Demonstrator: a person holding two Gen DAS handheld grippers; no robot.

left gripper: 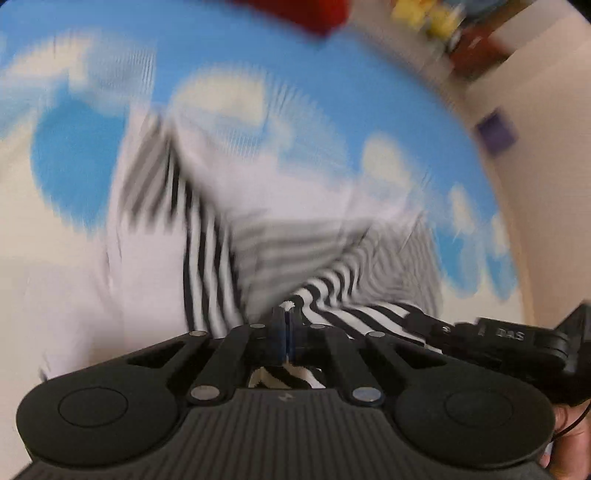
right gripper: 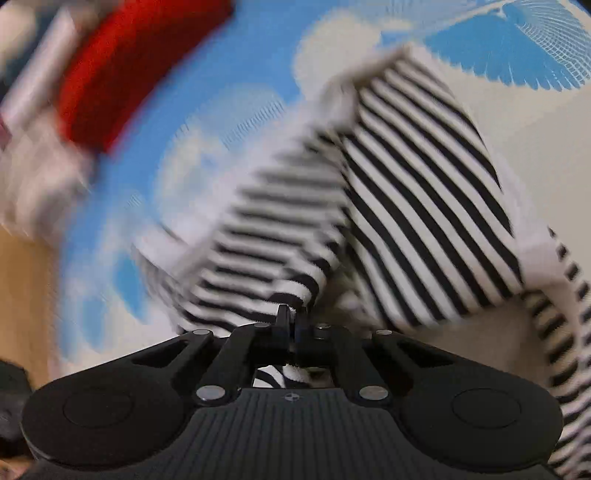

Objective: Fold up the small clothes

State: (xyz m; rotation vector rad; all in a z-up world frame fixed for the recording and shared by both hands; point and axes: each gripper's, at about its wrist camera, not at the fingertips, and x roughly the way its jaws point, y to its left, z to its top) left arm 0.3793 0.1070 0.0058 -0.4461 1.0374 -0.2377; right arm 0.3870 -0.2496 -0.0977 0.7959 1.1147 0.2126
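Black-and-white striped garment [right gripper: 406,177] hangs off both tools, draped w/ long axis running away from them over the blue cloud-print cloth [left gripper: 369,92]. Left tool [left gripper: 287,325] pinches one edge, right tool [right gripper: 291,321] another; right tool sits just beside left. Next move prob. turns on carrying both pinched edges across together.

Motion blur smears the far half of the striped garment [left gripper: 236,206] and the blue-and-white cloth [left gripper: 332,92] toward twelve o'clock, while a red thing [right gripper: 125,70] at eleven o'clock and yellow bits [left gripper: 424,14] at one o'clock stay unreadable, cut by the edge.
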